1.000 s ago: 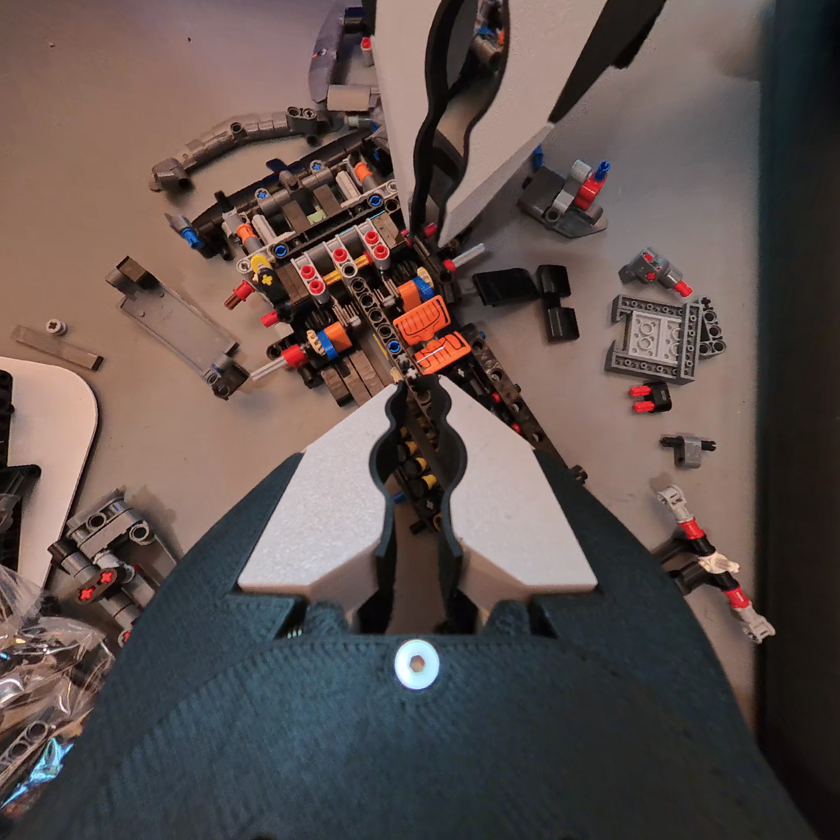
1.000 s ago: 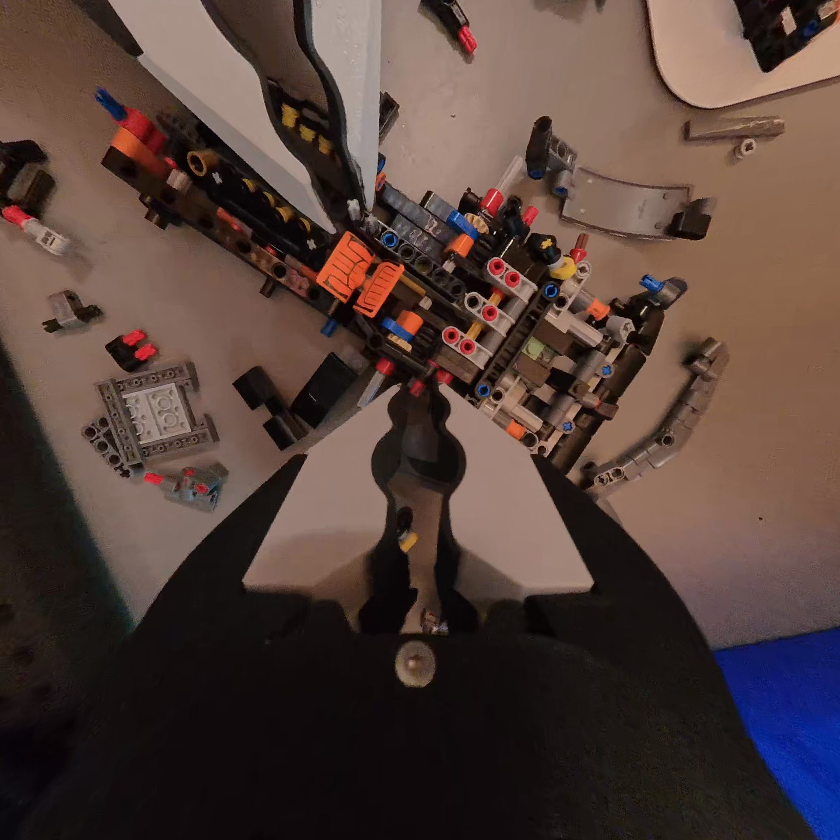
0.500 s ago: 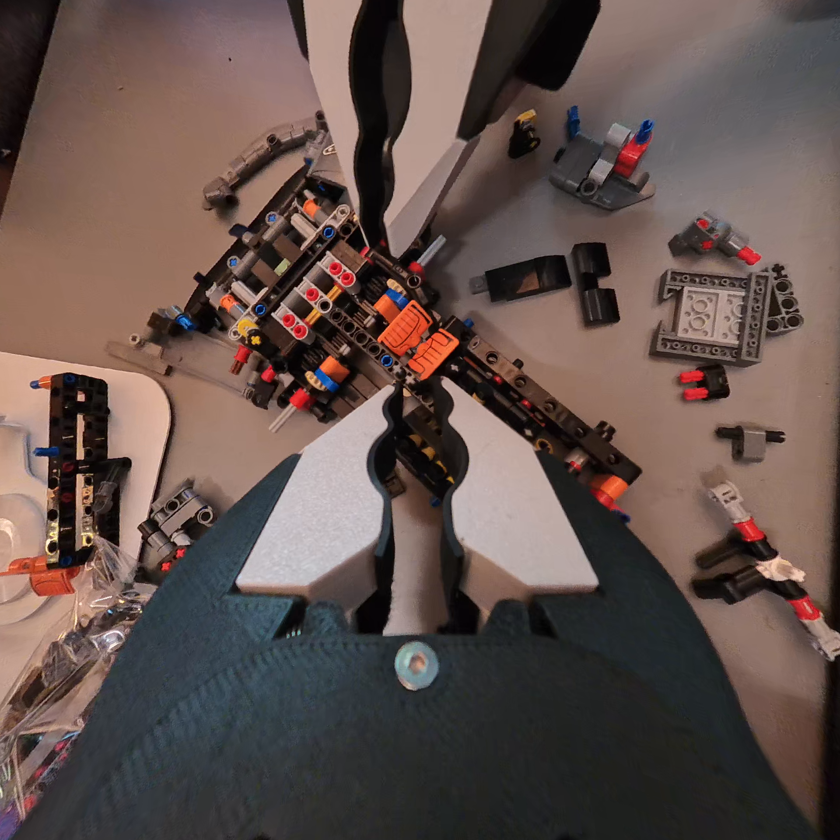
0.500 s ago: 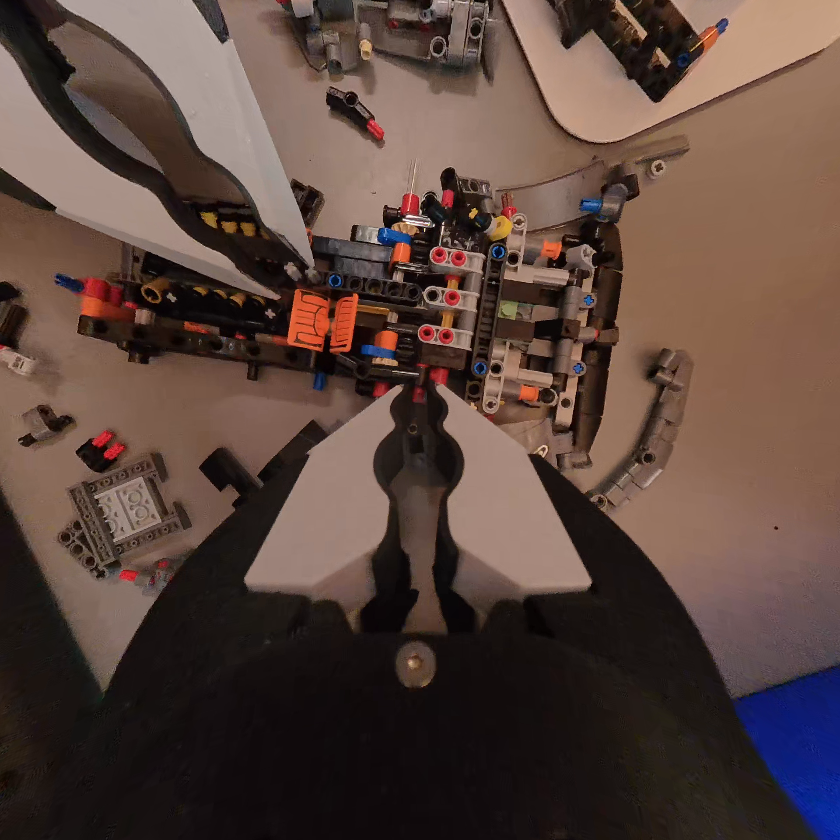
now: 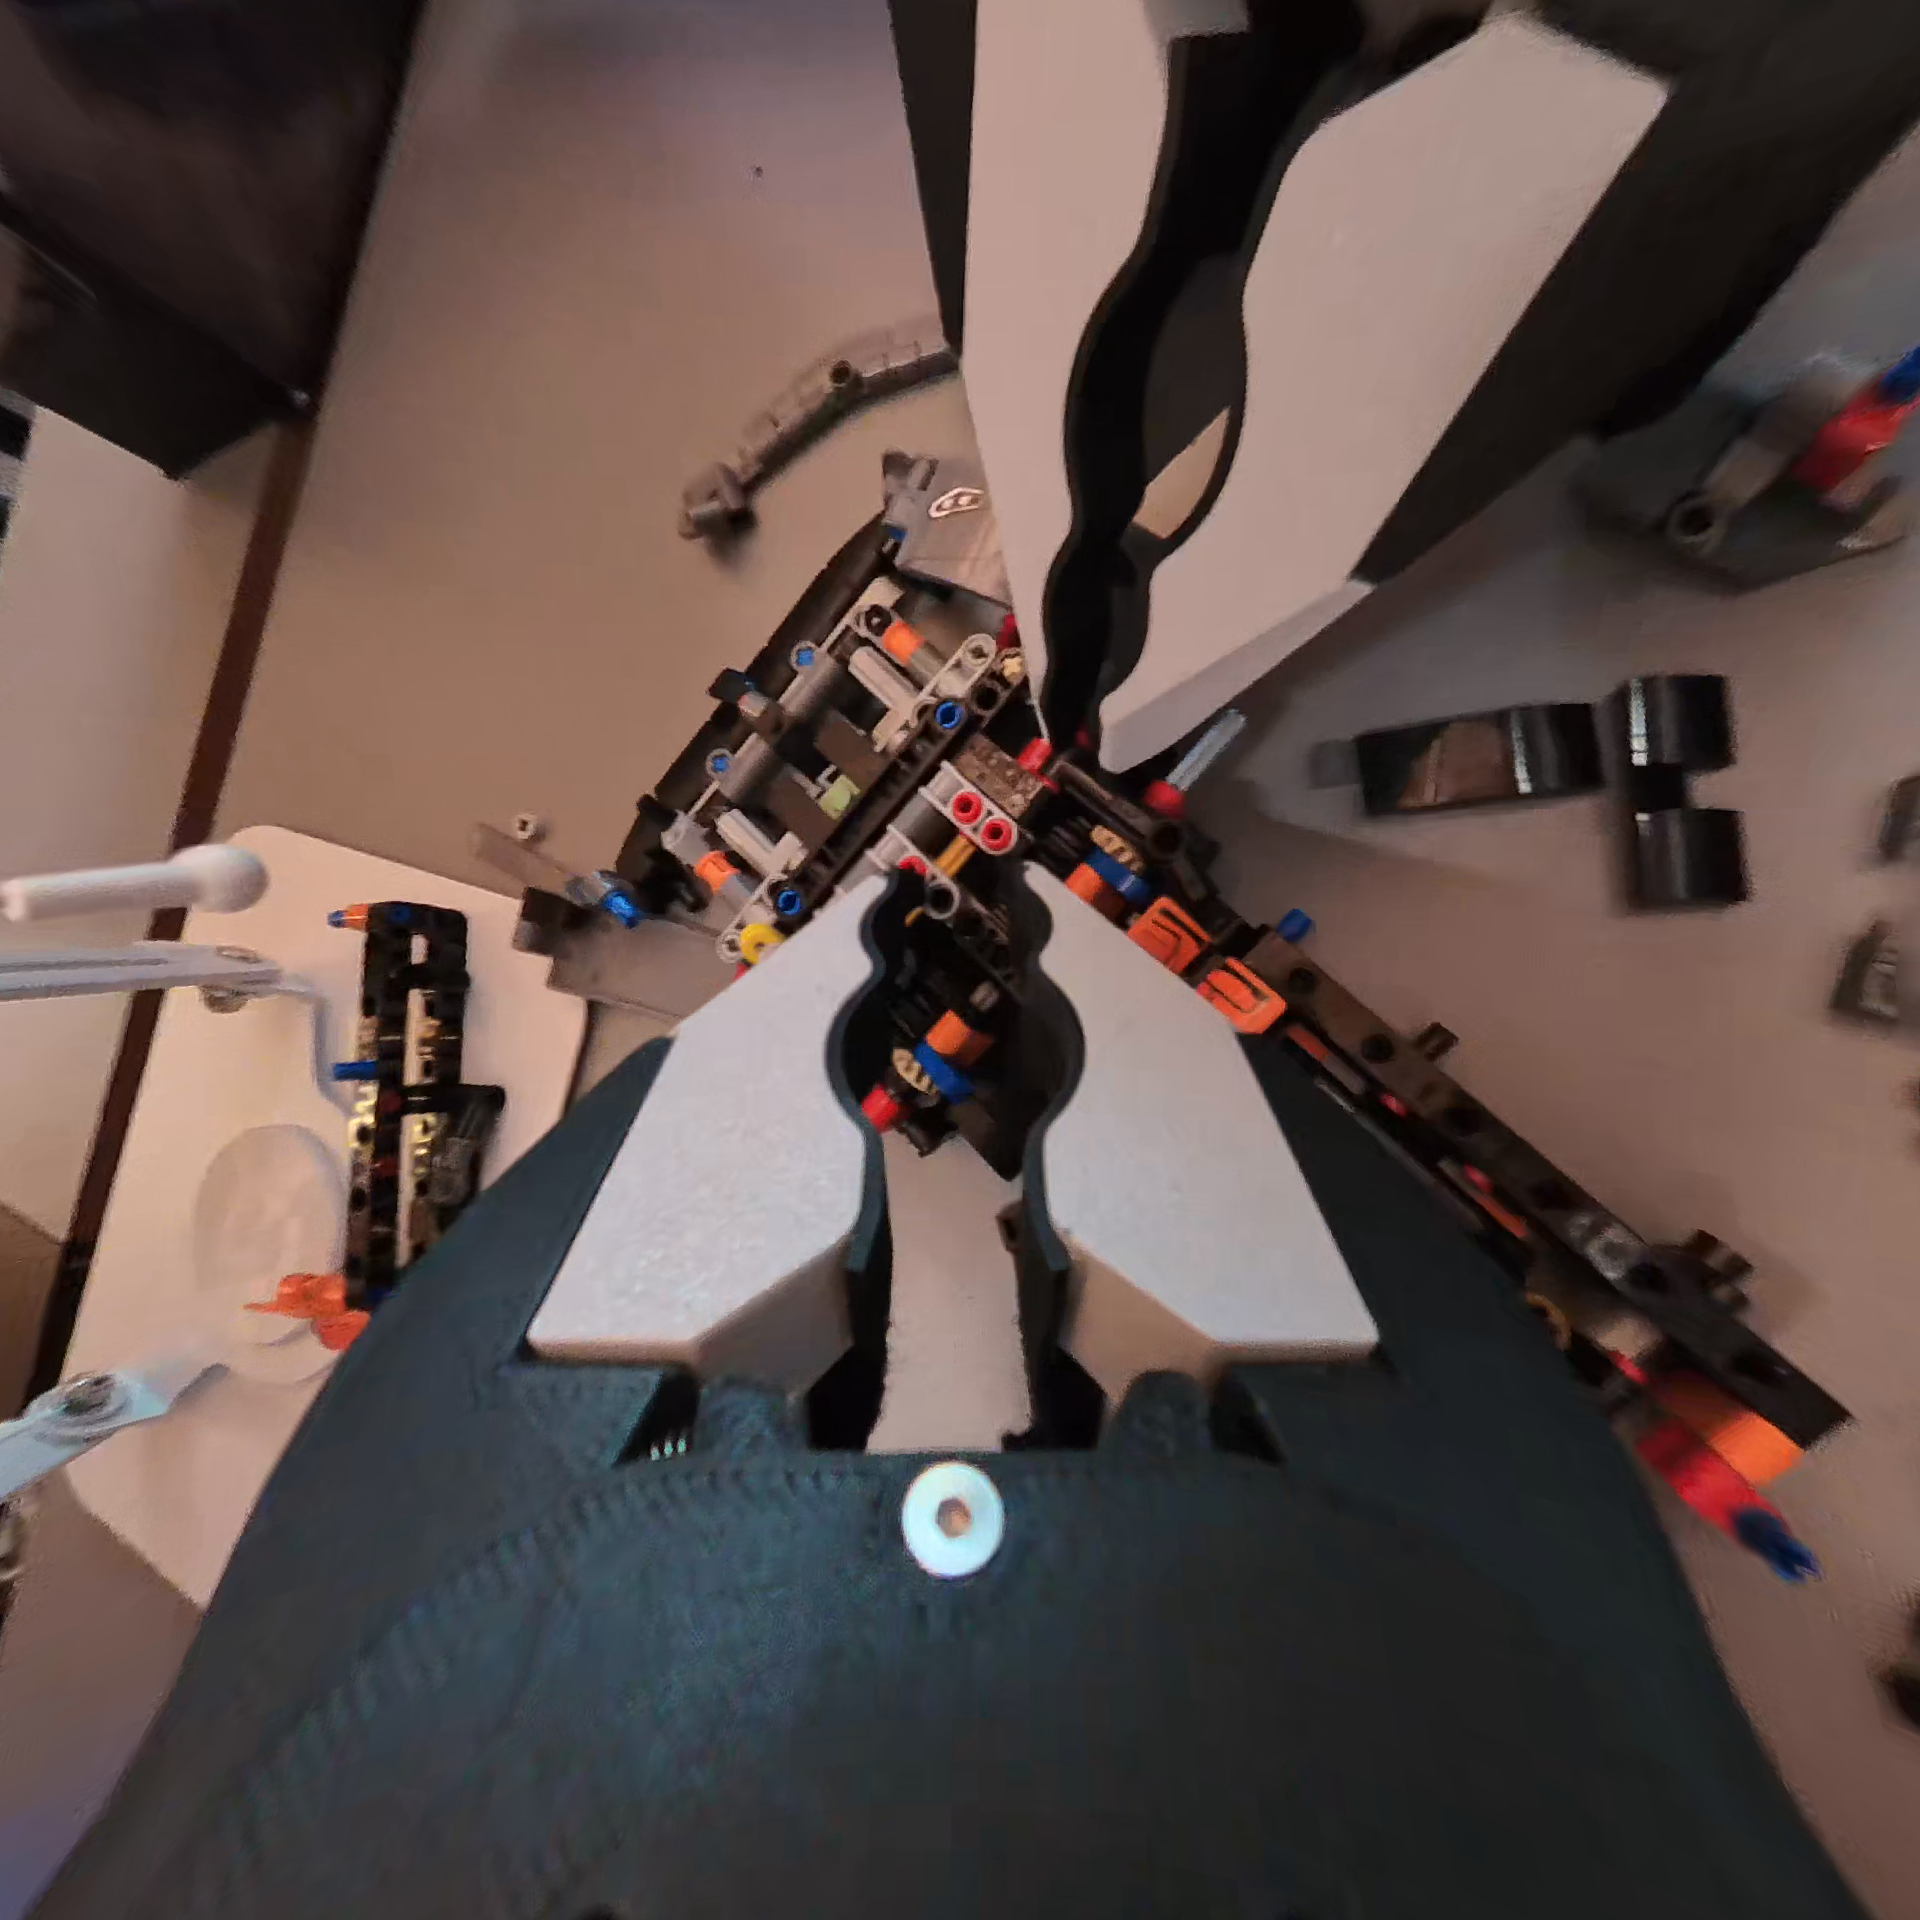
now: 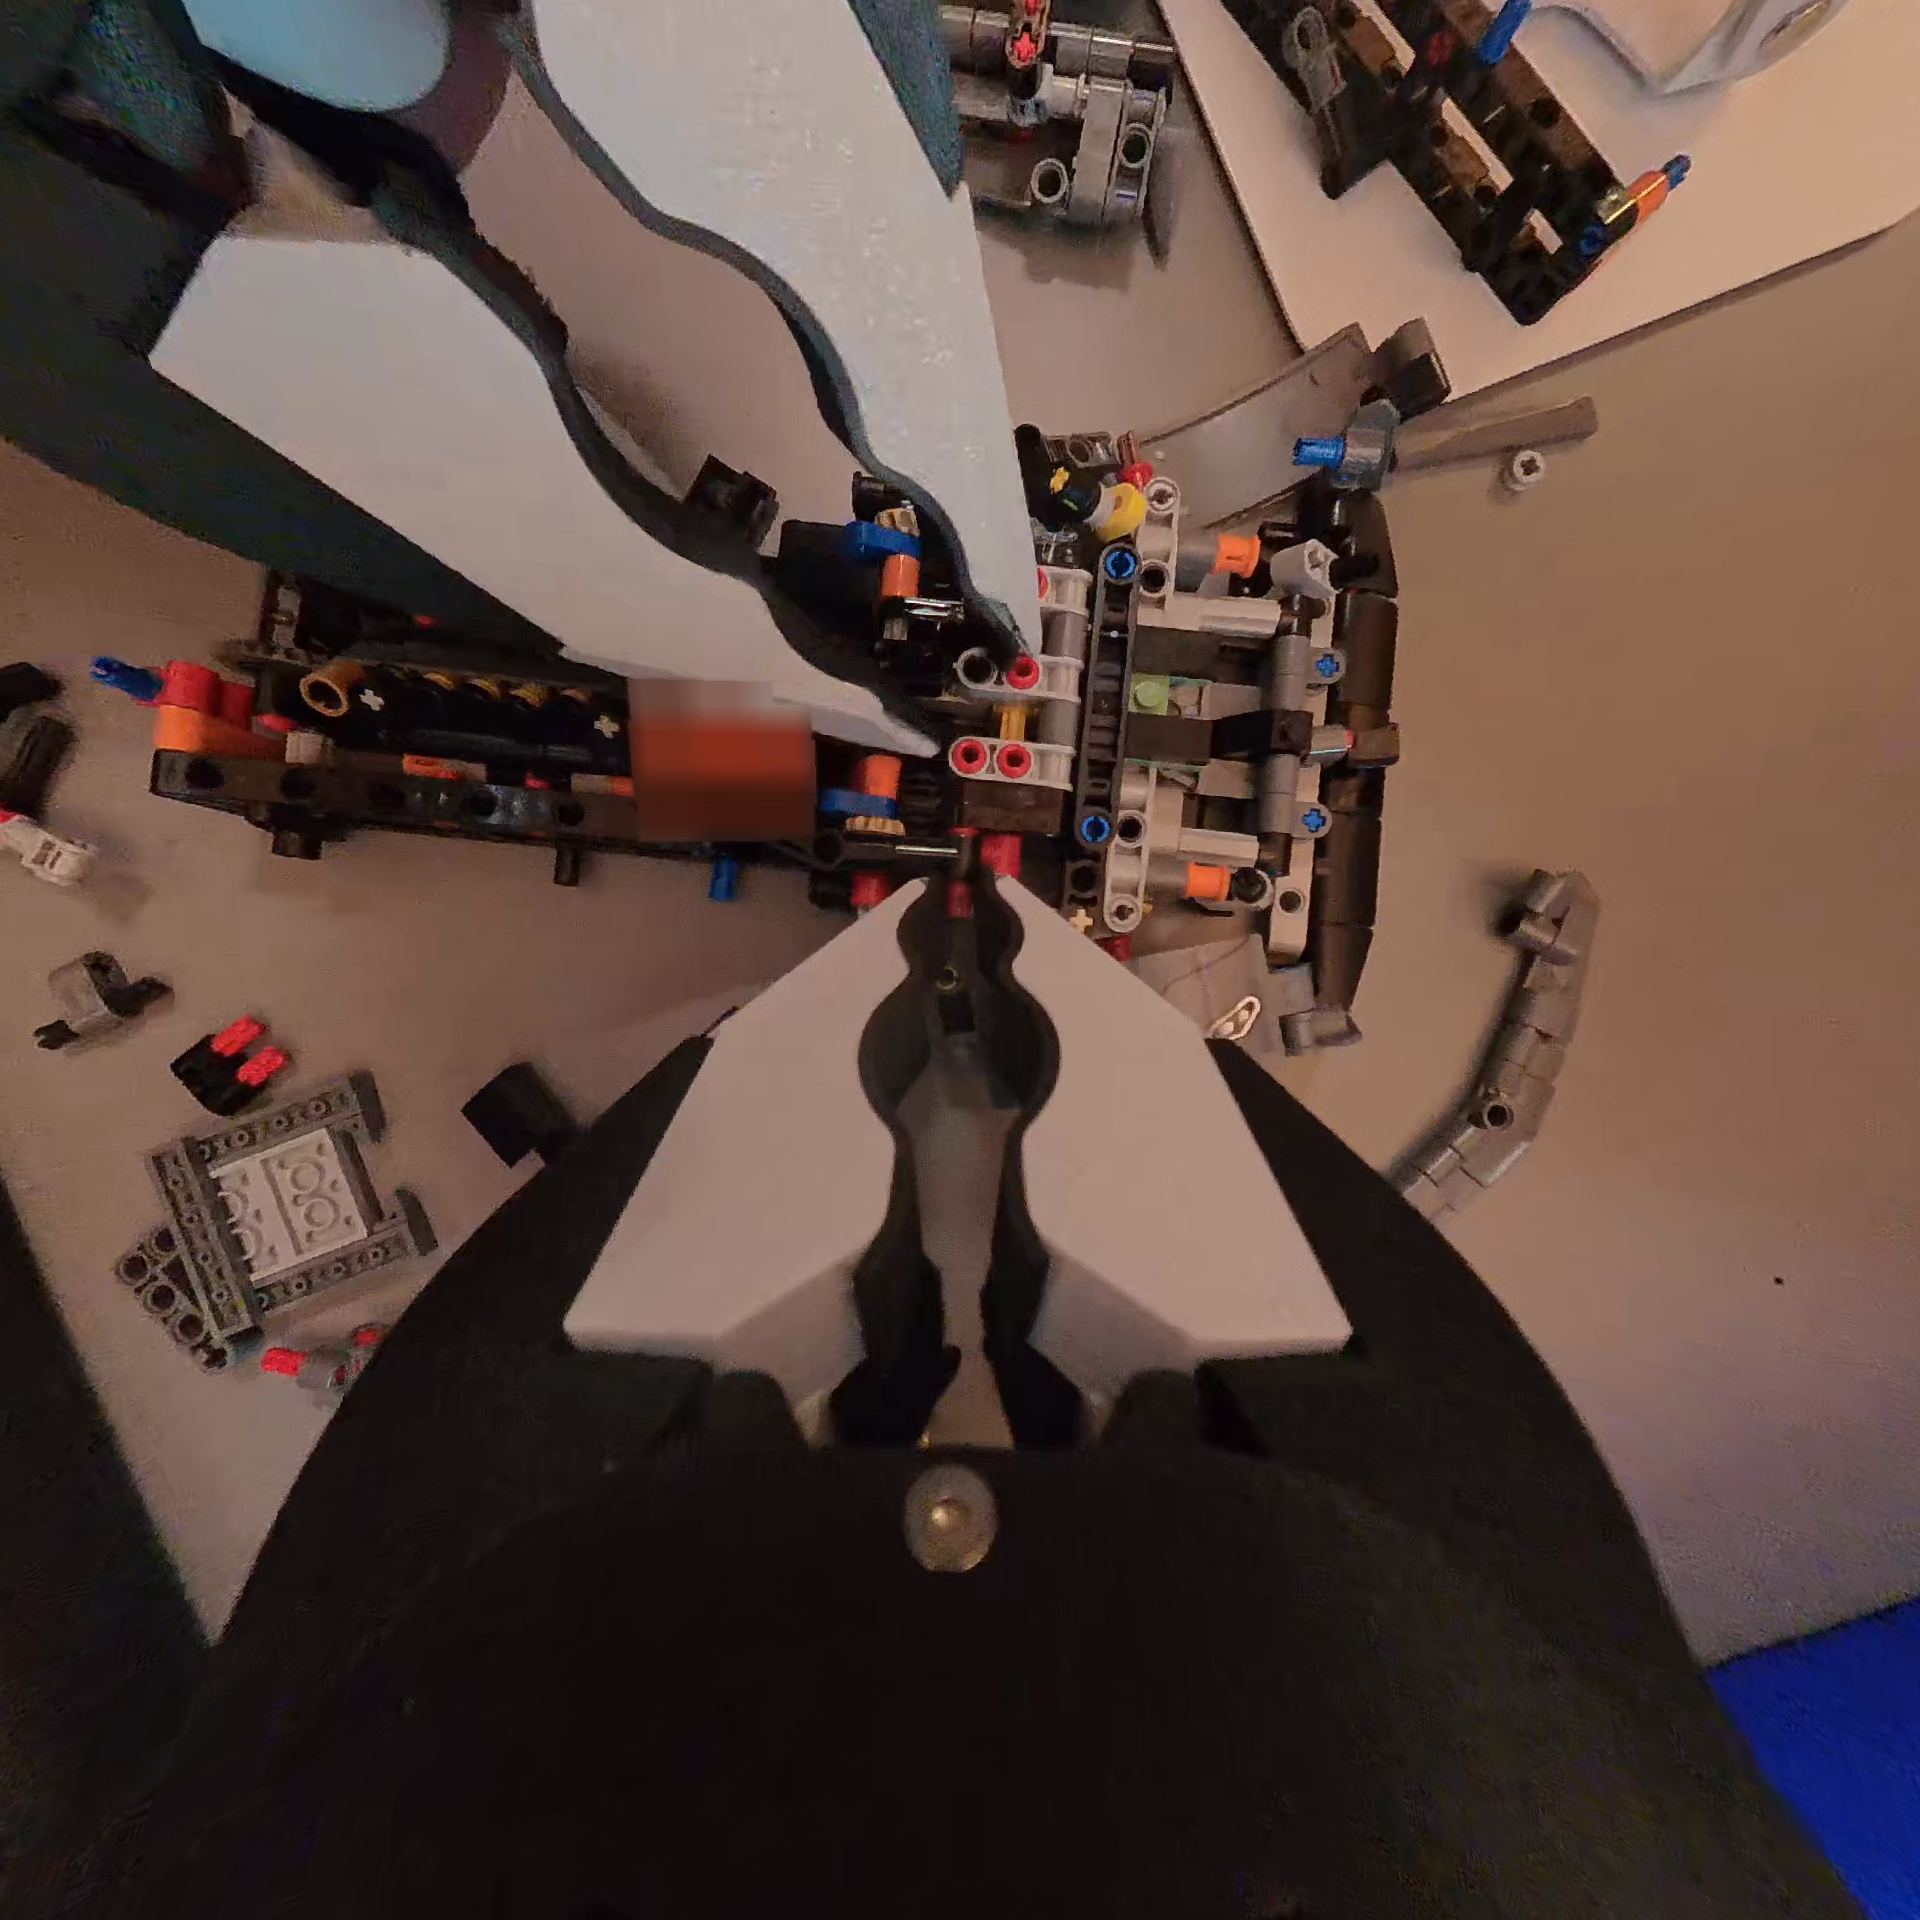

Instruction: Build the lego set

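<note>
the left gripper has its jaws spread, straddling the middle of the half-built lego chassis that lies flat on the grey table. the right gripper is pinched on a thin black-and-red pin at the near edge of that chassis. loose parts lie around: a grey curved arch piece, a grey square frame, black blocks and a black beam frame on a white board.

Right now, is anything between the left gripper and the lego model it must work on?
Nothing visible stands between them. The left gripper is open, with its fingertips already over the middle of the lego model. The right gripper meets the model from the opposite side.
</note>
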A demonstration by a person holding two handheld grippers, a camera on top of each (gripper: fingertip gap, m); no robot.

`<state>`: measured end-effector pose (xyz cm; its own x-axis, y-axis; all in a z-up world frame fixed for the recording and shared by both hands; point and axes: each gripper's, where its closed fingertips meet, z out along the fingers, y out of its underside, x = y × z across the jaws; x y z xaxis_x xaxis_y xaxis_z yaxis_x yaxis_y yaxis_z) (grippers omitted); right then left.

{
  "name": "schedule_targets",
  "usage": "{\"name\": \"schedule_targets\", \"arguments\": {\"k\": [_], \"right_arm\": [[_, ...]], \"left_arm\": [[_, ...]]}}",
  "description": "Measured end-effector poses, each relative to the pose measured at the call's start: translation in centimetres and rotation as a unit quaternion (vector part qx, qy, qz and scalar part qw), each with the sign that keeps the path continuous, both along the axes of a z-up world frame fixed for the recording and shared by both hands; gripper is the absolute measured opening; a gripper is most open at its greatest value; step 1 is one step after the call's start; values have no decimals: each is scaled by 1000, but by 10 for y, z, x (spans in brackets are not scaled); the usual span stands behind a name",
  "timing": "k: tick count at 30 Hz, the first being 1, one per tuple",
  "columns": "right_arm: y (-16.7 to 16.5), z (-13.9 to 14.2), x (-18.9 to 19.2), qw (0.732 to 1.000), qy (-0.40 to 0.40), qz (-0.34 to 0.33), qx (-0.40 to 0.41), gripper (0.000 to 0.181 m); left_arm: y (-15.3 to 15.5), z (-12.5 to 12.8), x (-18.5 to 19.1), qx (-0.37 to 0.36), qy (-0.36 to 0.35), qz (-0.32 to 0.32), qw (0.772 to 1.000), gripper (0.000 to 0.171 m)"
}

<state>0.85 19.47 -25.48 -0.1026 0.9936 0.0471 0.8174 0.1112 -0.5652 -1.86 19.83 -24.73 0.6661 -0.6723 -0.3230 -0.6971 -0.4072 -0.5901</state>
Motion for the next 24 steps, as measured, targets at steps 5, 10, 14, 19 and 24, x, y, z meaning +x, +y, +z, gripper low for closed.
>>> {"name": "schedule_targets", "arguments": {"k": [5,10,14,19,24], "right_arm": [[1,-1,1,1000,-1,-9,-3,1],[2,-1,4,1000,1,-24,5,0],[3,-1,7,999,3,-22,22,1],[3,-1,11,999,8,-23,33,2],[2,-1,15,999,15,-27,38,1]], "left_arm": [[5,-1,-4,15,-9,15,1000,9],[4,-5,-4,27,0,33,999,6],[5,-5,-3,49,20,41,998,6],[7,-6,-1,54,3,43,998,5],[7,-6,1,57,1,39,998,5]]}}
